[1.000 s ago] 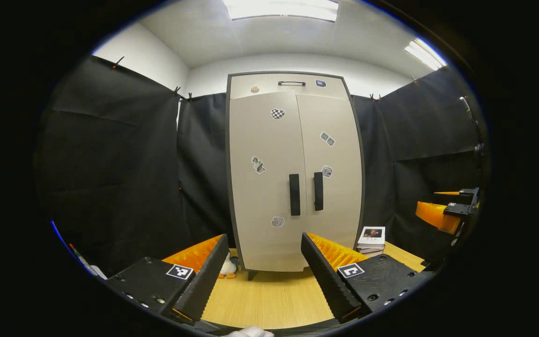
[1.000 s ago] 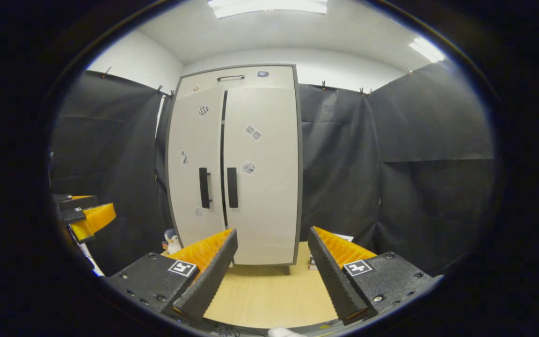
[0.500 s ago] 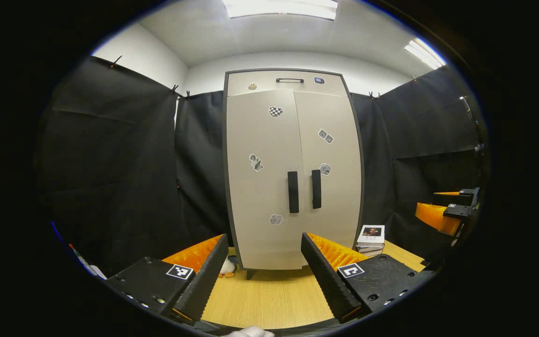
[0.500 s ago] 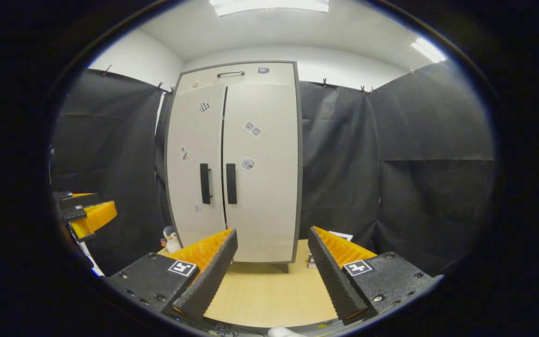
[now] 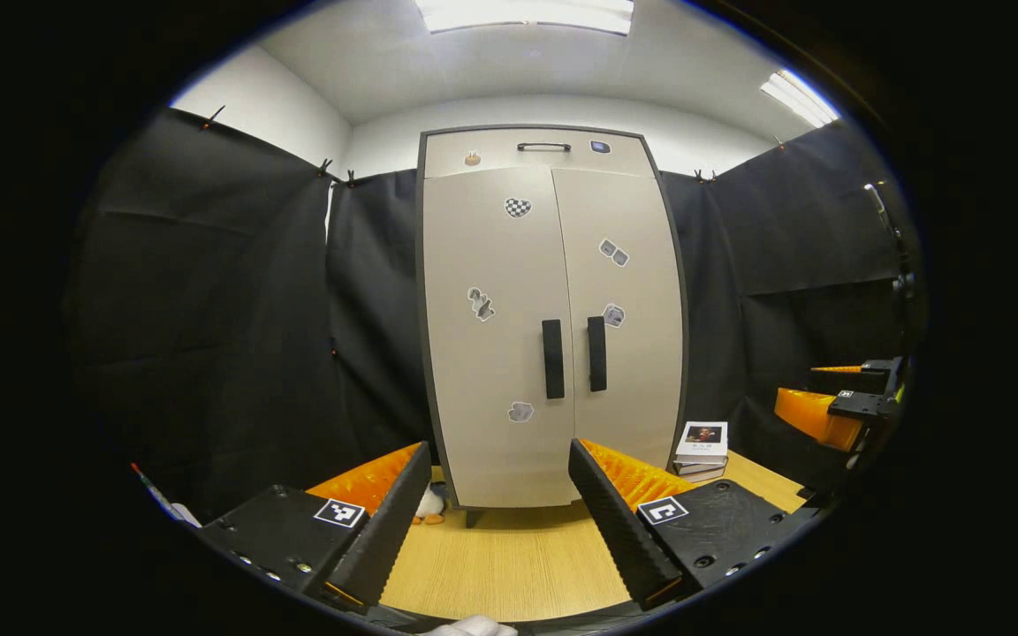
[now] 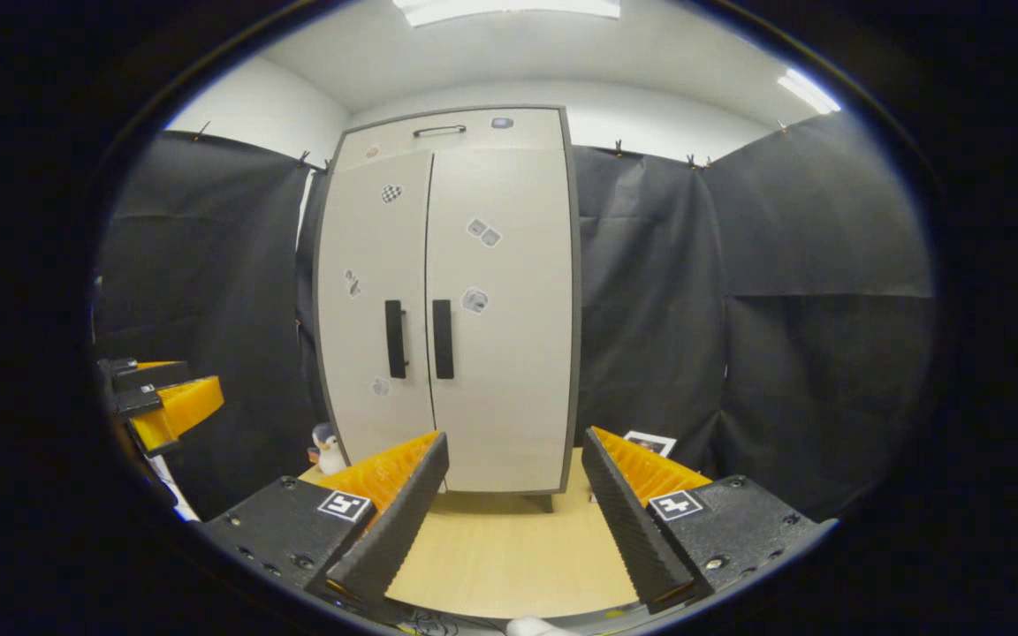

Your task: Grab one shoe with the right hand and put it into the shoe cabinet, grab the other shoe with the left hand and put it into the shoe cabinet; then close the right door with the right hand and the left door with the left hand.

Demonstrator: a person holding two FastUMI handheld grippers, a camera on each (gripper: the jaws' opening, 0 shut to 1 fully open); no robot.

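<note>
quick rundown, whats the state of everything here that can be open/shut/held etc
left door: shut, flush with its neighbour
right door: shut
top drawer: pushed in
left claw: open, holding nothing, off the cabinet
right claw: open, holding nothing, off the cabinet
stack of books: lying flat on the table, right of the cabinet
penguin toy: upright, left of the cabinet

A tall beige two-door shoe cabinet with dark frame is seen upright on the wooden floor, both doors shut, two black vertical handles side by side at centre.
</note>
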